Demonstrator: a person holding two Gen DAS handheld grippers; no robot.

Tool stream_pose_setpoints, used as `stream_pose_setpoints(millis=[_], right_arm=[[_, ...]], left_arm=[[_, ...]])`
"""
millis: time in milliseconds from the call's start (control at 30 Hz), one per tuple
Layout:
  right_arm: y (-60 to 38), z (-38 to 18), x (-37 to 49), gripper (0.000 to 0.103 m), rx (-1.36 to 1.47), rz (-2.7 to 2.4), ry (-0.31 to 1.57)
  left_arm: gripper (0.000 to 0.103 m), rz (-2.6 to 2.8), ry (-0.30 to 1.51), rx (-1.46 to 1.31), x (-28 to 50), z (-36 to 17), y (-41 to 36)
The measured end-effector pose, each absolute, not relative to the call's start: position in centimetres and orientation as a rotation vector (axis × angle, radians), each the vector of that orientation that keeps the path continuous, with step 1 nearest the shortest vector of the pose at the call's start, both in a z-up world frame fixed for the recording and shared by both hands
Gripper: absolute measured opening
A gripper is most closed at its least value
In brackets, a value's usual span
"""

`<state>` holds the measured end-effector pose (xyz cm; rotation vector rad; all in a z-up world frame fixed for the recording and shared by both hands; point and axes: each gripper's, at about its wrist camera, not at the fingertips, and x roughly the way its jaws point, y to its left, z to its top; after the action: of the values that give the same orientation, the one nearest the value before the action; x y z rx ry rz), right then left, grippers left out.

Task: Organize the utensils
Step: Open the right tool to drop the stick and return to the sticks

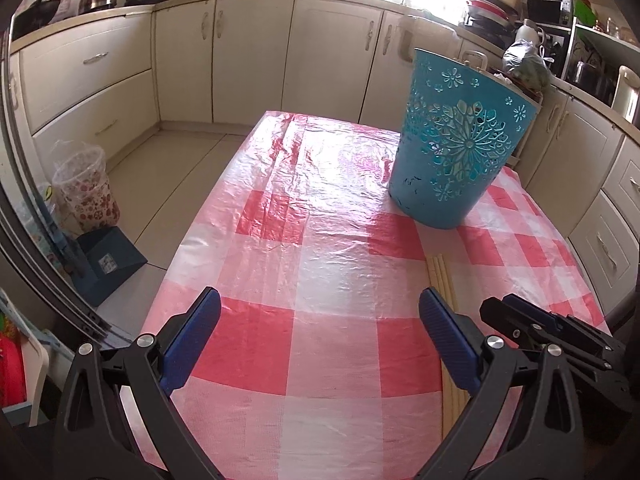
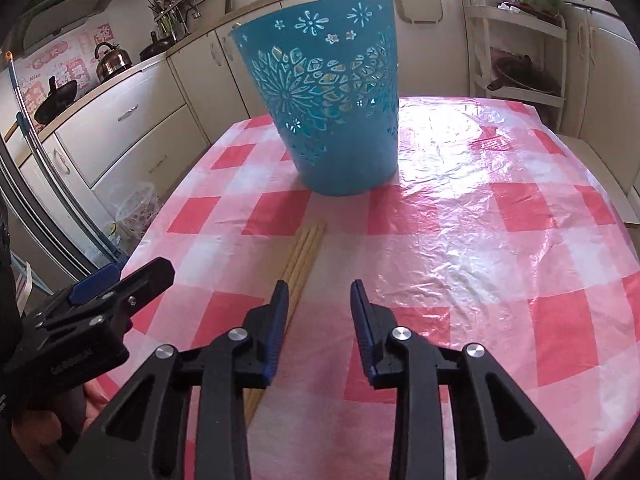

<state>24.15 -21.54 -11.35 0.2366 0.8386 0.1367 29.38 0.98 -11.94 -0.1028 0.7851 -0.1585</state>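
With the left gripper [image 1: 320,336] spread wide and the right gripper [image 2: 319,294] narrower, both empty, the chopsticks [image 2: 306,256] lying before the bucket [image 2: 328,96] may scatter on the tabletop [image 2: 460,220] if clipped off-centre.

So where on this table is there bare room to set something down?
Free: the cloth left of the chopsticks out to the table edge, and the wide stretch right of the bucket and chopsticks. Crowded: the middle strip, where chopsticks lie just in front of the bucket, under both open hand-held grippers.
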Motion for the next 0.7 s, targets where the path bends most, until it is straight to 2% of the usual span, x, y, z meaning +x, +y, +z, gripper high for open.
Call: stream_pose_setpoints(millis=[167,300,533,700], right_arm=[[-20.8,-11.5,24.9,0.031,0.225,0.132,0.851],[-19.8,-12.2,26.0,0.025,0.176,0.120,0.918],[-19.5,-12.1,26.3,0.024,0.109,0.143,0.923],[-19.8,-12.2,26.1,0.018,0.027,0.186,0.939]], left_arm=[[0.095,-0.160,0.797,-0.117,29.6,-12.0,1.1],[0.095,-0.167,0.795,-0.108,29.6,-12.0,0.8],[0.095,-0.165,0.802,-0.120,29.7,-12.0,0.9],[0.095,-0.174,0.805,-0.108,29.7,-12.1,0.5]])
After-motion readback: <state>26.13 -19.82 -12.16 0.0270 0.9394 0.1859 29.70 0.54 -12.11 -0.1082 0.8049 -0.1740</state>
